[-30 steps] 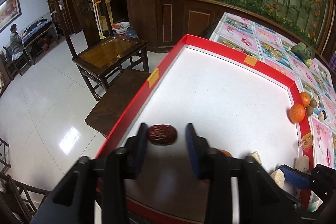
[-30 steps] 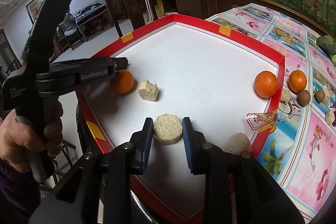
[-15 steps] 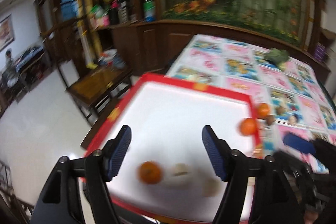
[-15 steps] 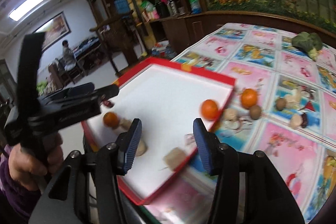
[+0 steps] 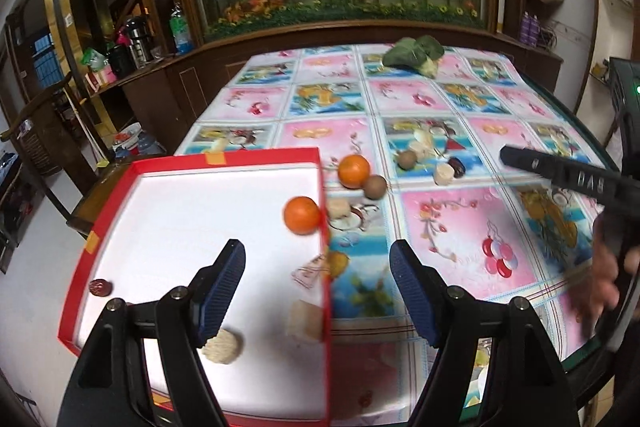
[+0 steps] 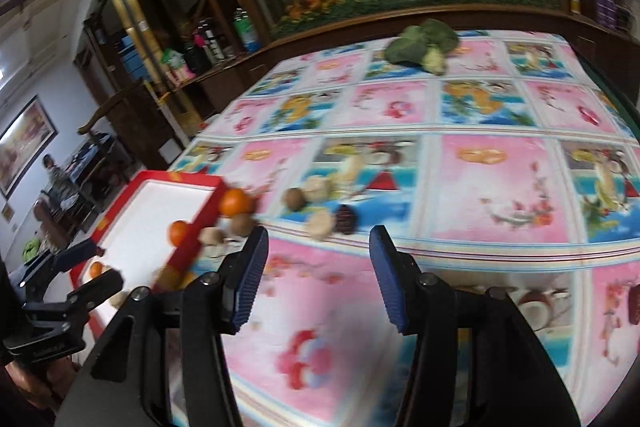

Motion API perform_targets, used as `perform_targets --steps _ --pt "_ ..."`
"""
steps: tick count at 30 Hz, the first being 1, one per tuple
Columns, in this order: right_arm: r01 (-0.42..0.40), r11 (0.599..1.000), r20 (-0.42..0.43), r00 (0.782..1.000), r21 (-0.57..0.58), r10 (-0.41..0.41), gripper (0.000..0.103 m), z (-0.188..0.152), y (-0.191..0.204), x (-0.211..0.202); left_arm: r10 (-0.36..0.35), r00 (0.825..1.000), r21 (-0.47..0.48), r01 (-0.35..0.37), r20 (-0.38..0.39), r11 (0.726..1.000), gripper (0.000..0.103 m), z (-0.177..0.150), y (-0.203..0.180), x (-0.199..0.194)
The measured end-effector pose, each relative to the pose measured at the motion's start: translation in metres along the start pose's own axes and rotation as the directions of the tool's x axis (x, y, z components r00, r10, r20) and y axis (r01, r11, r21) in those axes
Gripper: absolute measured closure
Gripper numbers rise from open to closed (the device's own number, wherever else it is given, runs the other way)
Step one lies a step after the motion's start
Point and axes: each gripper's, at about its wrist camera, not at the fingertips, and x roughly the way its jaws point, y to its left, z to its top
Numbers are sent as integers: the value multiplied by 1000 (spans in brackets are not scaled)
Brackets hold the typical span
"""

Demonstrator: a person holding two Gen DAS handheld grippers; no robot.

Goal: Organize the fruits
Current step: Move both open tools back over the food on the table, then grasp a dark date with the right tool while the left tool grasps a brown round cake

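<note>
Left tongs [image 5: 316, 291]: black frame, blue ribbed pads; jaws stand wide apart with nothing between them, having opened within the last second; they hang over the right rim of the tray.
Right tongs [image 6: 318, 277]: same make; jaws apart and empty, also lately widened; they hang over bare cloth, right of the tray.
Tray [image 5: 208, 159]: shallow red-rimmed rectangular tray with white floor, on the left part of the surface.
Surface [image 5: 452, 227]: table under a glossy cloth printed in pink and blue fruit squares.
Orange, in tray [image 5: 303, 215]: round orange fruit against the tray's right wall, beyond the left tongs.
Orange, on cloth [image 5: 353, 171]: second round orange fruit just outside the tray, touching a small brown round fruit [image 5: 375, 187].
Red date [image 5: 99, 287]: dark wrinkled date by the tray's left wall, well left of the left tongs.
Pale disc [image 5: 222, 346]: round beige crumbly piece in the tray, just below the left pad.
Pale chunk [image 5: 306, 319]: beige block against the tray's right wall, between the left tongs' pads in view.
Cloth cluster [image 6: 320, 223]: pale round piece beside a dark date [image 6: 345, 219], with another brown fruit [image 6: 294, 198] close behind; all lie beyond the right tongs, apart from the pads.
Green vegetable [image 5: 414, 54]: leafy green head at the far edge of the surface.
</note>
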Motion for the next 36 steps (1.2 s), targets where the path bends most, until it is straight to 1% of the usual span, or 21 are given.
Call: perform_targets --steps 3,4,6,7,10,11,13,14,15,16,18,20,23,28,30,34,35,36 --pt "36 999 -17 999 9 -36 49 5 -20 3 -17 1000 21 17 -12 1000 28 1 -9 5" --pt "36 999 -18 999 15 -35 49 5 -25 3 -17 1000 29 18 -12 999 28 1 -12 4" --pt "6 1000 -39 999 30 -5 49 8 -28 9 -18 1000 37 19 -16 999 29 3 -15 6" --pt "-8 1000 -61 998 25 9 49 9 -26 16 -24 1000 38 25 -19 999 28 4 -15 8" --pt "-14 1000 -94 996 -23 12 49 8 -12 32 -41 999 30 42 -25 999 28 5 -15 9" --pt "-9 999 -110 994 -50 3 49 9 -7 39 -46 999 28 47 -26 999 28 5 -16 10" --pt "36 996 -116 992 -83 -46 49 9 -1 51 -64 997 23 65 -32 998 29 6 -17 11" --pt "51 994 -120 991 -92 -62 52 10 -1 55 -76 996 23 77 -36 997 29 7 -19 12" --pt "66 993 -126 989 -95 -77 58 11 -2 59 -82 996 25 83 -33 996 29 8 -20 13" --pt "74 993 -134 987 -87 -85 60 11 -5 62 -84 996 31 85 -29 996 29 8 -23 12" --pt "73 996 -147 986 -58 -81 62 11 -13 64 -98 995 48 100 -29 994 29 9 -30 14" --pt "75 995 -154 985 -60 -83 66 12 -15 65 -113 993 66 115 -30 991 29 11 -38 17" --pt "55 996 -165 984 -69 -66 66 12 -11 69 -126 991 75 129 -40 989 29 12 -46 22" --pt "56 995 -185 980 -84 -71 69 15 -6 81 -126 991 80 130 -50 988 29 15 -51 26" --pt "58 995 -194 978 -84 -73 73 19 -6 87 -120 991 81 124 -54 989 29 15 -51 27" --pt "96 983 -203 971 -158 -128 74 22 6 94 -106 992 80 111 -67 991 29 17 -53 31" --pt "105 979 -202 969 -177 -141 77 21 8 94 -103 992 81 108 -67 991 29 18 -53 31" --pt "115 974 -198 968 -195 -154 84 20 9 94 -101 993 82 106 -67 991 29 19 -54 31"
